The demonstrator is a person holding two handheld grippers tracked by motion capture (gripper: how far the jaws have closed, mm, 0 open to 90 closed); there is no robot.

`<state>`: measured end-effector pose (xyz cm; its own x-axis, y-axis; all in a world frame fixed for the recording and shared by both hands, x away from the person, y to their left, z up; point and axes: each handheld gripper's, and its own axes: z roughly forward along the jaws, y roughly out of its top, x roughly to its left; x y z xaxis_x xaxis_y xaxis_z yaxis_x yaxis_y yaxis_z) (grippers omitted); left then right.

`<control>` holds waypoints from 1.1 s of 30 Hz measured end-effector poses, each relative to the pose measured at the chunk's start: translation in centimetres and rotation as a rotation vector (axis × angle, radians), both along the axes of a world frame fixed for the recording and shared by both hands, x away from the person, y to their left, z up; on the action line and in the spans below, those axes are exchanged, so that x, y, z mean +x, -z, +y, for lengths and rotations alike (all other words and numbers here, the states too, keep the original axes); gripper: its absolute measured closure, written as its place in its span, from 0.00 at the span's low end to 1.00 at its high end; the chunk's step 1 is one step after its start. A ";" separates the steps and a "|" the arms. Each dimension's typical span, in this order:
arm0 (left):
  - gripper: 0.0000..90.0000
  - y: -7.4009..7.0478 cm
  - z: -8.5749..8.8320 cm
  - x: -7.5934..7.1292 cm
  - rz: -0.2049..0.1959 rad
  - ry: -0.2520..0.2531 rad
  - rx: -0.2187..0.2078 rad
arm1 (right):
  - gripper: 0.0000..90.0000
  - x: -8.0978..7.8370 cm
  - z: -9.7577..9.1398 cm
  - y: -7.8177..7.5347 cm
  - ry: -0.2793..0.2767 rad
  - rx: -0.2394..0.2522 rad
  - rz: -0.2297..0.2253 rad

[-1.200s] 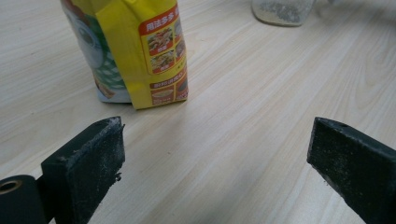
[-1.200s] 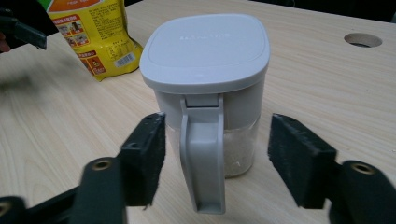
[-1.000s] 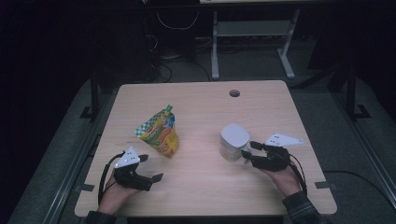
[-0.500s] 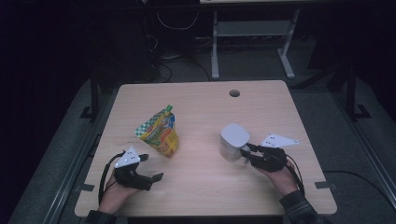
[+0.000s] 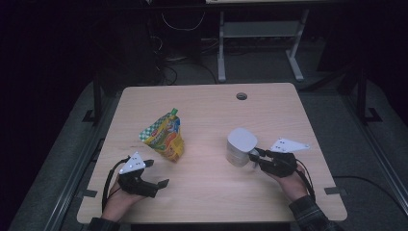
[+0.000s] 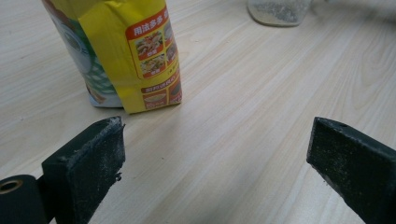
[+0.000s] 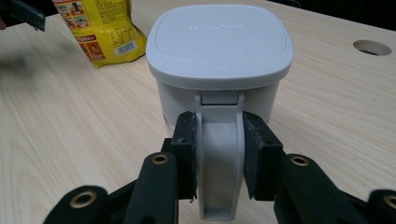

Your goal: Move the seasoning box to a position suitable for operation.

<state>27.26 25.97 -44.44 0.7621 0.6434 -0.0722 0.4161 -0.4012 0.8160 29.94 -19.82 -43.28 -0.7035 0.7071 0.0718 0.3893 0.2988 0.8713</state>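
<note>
High view: wooden table (image 5: 207, 192) with a cable hole (image 5: 241, 96) near its far edge. Yellow snack pouch (image 5: 165, 139) stands left of centre, leaning a bit. White lidded container (image 5: 240, 146) sits right of centre, well apart from the pouch. Left gripper (image 5: 156, 174) rests at the near left, jaws apart, nothing between them, just short of the pouch. Right gripper (image 5: 256, 159) lies at the near right, tips against the container's near right side. The grey plates on top of both grippers are visible, and a plaid sleeve (image 5: 308, 216) at the bottom right.

Left gripper view: left gripper (image 6: 215, 158) jaws spread wide, bare wood between them. The pouch (image 6: 126, 56) stands upright ahead, nearer the left-hand jaw, not touching it; its side panel has printed food pictures. Base of the container (image 6: 279, 10) sits at the top edge, far off, with pale grains visible through the wall.

Right gripper view: right gripper (image 7: 219, 154) has just been closing, and its pads now press both sides of the container's white handle (image 7: 219, 163), which hangs down the near wall. Container (image 7: 219, 51) upright on the table, lid on, square with rounded corners. Pouch (image 7: 100, 30) behind it at the upper left. Cable hole (image 7: 372, 47) at the upper right.
</note>
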 end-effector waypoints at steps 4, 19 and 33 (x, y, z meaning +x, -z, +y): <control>0.04 0.0 0.0 0.0 -0.001 -0.002 0.003 | 0.76 -0.2 -0.1 -0.1 -0.013 0.003 -0.014; 0.05 0.1 -0.1 0.0 0.004 0.009 -0.003 | 0.76 -1.4 1.3 -0.6 -0.113 0.023 -0.044; 0.05 0.2 -0.2 0.0 0.015 0.020 -0.002 | 0.76 -2.3 3.4 -0.6 -0.253 0.040 -0.050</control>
